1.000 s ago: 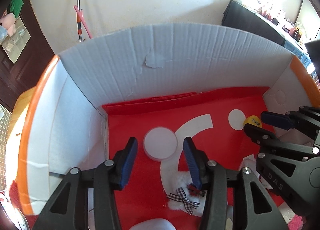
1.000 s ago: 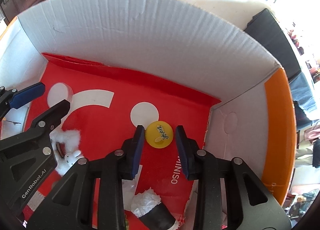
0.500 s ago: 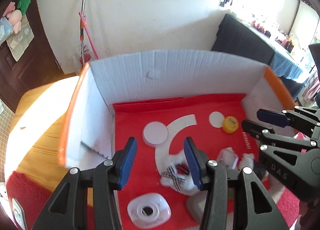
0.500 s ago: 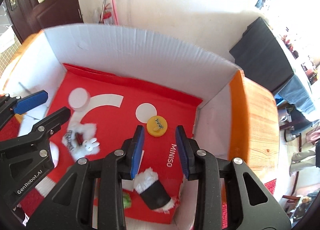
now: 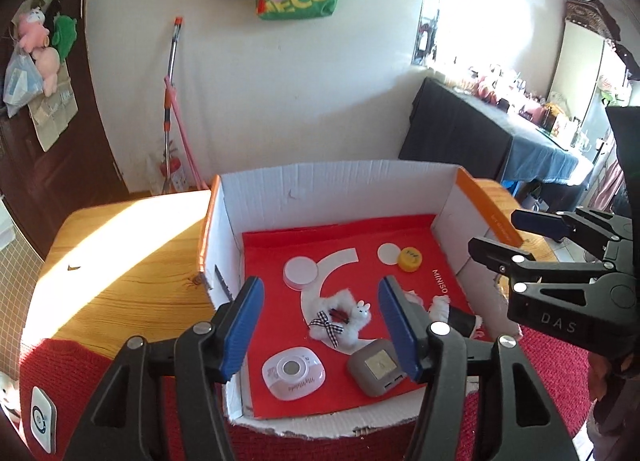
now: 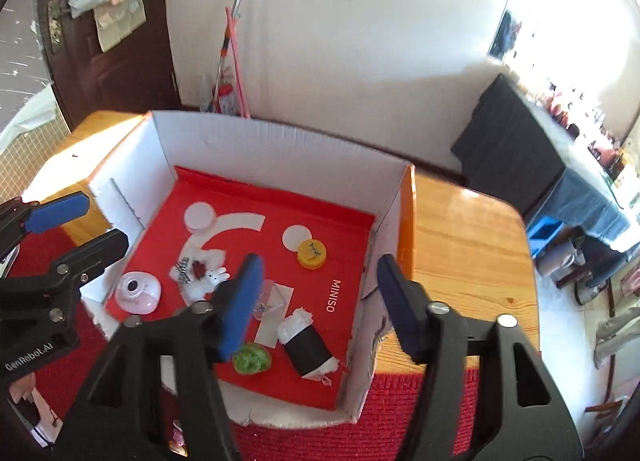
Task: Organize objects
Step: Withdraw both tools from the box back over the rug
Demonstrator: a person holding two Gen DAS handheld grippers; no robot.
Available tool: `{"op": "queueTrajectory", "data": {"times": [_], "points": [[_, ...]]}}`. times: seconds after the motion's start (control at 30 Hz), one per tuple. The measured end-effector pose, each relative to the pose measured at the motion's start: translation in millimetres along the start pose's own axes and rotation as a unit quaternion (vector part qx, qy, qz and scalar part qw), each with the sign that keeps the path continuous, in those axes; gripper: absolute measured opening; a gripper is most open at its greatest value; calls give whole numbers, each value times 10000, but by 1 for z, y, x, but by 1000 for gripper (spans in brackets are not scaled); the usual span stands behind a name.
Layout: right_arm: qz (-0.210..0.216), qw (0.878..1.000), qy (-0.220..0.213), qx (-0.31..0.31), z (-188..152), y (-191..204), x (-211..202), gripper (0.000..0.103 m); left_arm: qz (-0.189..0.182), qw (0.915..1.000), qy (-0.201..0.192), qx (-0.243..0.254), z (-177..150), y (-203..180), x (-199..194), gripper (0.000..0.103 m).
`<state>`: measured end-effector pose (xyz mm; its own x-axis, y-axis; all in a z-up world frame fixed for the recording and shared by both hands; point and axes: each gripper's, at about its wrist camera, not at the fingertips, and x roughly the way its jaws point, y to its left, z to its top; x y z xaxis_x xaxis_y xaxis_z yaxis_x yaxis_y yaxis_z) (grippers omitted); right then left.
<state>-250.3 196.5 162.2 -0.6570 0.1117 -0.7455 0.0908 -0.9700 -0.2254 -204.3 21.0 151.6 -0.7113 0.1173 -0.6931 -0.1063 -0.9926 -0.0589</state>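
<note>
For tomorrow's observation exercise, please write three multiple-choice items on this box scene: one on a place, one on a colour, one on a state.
1. The yellow cap lies
A. inside the cardboard box
B. on the wooden table
C. on the red cloth

2. The box's liner is
A. blue
B. red
C. green

3. The right gripper holds
A. the cap
B. a plush toy
C. nothing

Answers: 1 A, the cap rests on the liner, near the box's right wall. 2 B, red with white shapes. 3 C, its jaws are opening, with nothing between them.
</note>
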Motion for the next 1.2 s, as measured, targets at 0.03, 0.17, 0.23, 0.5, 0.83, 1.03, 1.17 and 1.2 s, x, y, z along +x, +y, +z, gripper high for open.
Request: {"op": "queueTrajectory", "data": {"times": [0.03,0.17,0.23,0.5,0.83,1.03,1.17,1.2], "points": [[-12,10000,-89,-19,-3,5,-2,59,30,9999,-105,35,-2,0,-7,63],[70,9992,-380,46,-18,9,-28,59,39,9988,-463,126,-13,-4,-32,70],[81,9984,-551,64,-26,10,-40,62,-34,9985,-536,127,-20,-5,-40,75],[148,9938,-1080,207,-61,15,-81,75,-136,9973,-720,84,-57,-8,-67,85],[149,9905,-1300,429,-126,32,-98,89,-231,9977,-636,-105,-101,-2,-69,97],[200,9923,-1059,614,-157,37,-83,91,-316,9984,-372,-270,-129,1,-57,101],[202,9925,-937,752,-175,40,-72,91,-349,9987,-76,-374,-147,3,-42,101],[235,9926,-885,802,-179,39,-68,91,-342,9986,-13,-412,-151,3,-38,101]]}}
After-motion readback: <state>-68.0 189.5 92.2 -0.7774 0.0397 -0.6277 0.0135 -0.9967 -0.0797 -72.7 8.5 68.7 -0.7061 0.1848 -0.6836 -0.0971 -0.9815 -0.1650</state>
